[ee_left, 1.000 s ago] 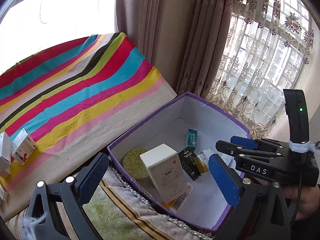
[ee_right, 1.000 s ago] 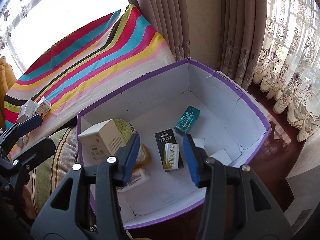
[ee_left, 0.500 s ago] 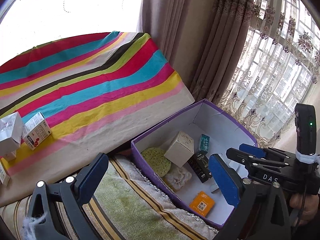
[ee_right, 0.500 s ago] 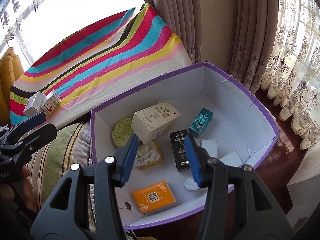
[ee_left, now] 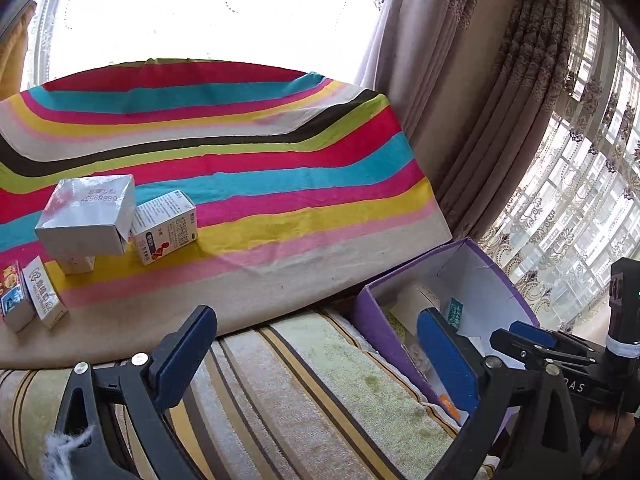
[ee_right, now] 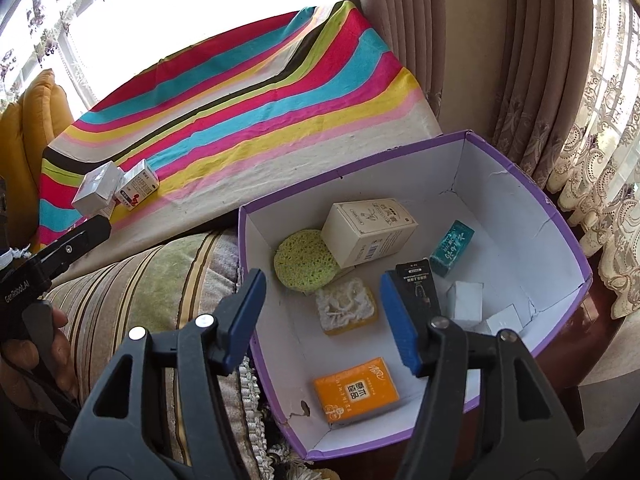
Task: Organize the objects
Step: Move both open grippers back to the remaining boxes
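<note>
A purple box [ee_right: 532, 184] [ee_left: 376, 300] with white inside holds a cream carton [ee_right: 368, 232], a green round sponge [ee_right: 304, 260], a yellow-and-white sponge [ee_right: 346, 306], an orange packet [ee_right: 356, 390], a black carton [ee_right: 416, 284] and a teal carton [ee_right: 452, 248]. My right gripper [ee_right: 320, 320] hangs open and empty over the box's near left part. On the striped cloth [ee_left: 240, 168] lie a silver box [ee_left: 86, 214], a small white carton [ee_left: 164, 228] and two small cartons [ee_left: 28, 300] at the left edge. My left gripper [ee_left: 316, 360] is open and empty above a striped cushion [ee_left: 304, 400].
Heavy curtains [ee_left: 480, 100] and lace curtains [ee_left: 580, 200] hang behind the box. A yellow cushion [ee_right: 32, 120] stands at the far left in the right wrist view. A hand [ee_right: 36, 356] holds the left gripper's handle. Dark floor [ee_right: 592, 360] lies right of the box.
The cream carton has dropped onto its side inside the box. Both grippers have drawn back; the left one has swung left toward the striped cloth, bringing the cartons there closer.
</note>
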`<state>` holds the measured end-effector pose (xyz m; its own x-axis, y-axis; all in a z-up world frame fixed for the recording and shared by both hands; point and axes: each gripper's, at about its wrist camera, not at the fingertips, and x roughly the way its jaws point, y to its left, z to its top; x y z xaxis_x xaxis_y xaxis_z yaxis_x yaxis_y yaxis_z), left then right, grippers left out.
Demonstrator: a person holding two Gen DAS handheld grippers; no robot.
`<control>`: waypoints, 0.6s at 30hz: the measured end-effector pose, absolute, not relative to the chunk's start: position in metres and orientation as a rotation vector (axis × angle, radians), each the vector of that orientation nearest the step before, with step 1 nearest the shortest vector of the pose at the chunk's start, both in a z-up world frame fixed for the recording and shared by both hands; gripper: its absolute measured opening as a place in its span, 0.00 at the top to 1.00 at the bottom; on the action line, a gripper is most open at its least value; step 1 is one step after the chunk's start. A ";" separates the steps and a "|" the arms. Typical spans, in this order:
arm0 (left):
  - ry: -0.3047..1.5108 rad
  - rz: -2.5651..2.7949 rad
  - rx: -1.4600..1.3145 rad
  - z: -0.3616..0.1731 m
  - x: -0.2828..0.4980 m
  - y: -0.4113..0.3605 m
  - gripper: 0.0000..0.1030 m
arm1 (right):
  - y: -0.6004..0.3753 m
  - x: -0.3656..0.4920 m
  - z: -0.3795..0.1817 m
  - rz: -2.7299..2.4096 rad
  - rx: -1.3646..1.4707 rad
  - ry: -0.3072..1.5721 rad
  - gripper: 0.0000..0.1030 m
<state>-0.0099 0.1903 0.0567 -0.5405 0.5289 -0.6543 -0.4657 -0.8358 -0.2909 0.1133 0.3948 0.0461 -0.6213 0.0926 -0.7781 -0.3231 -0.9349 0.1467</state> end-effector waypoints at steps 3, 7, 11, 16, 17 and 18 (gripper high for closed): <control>-0.161 2.386 -1.047 0.054 -0.015 0.167 0.01 | 0.385 0.108 0.047 2.620 -1.242 0.389 0.37; -0.216 2.434 -1.060 0.052 -0.019 0.137 0.01 | 0.370 0.100 0.047 2.644 -1.265 0.370 0.34; -0.270 2.481 -1.063 0.050 -0.022 0.112 0.01 | 0.354 0.092 0.048 2.671 -1.286 0.348 0.32; -0.329 2.529 -1.071 0.048 -0.025 0.084 0.01 | 0.333 0.081 0.051 2.711 -1.305 0.321 0.27; -0.339 2.539 -1.072 0.048 -0.025 0.080 0.01 | 0.329 0.079 0.051 2.715 -1.309 0.316 0.26; -0.349 2.550 -1.071 0.048 -0.026 0.076 0.01 | 0.326 0.077 0.051 2.720 -1.313 0.313 0.26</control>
<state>-0.0261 0.0765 0.0478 -0.6520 0.4101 -0.6378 -0.2235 -0.9077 -0.3551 0.0765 0.3256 0.0512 -0.6217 0.0049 -0.7833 -0.1827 -0.9733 0.1389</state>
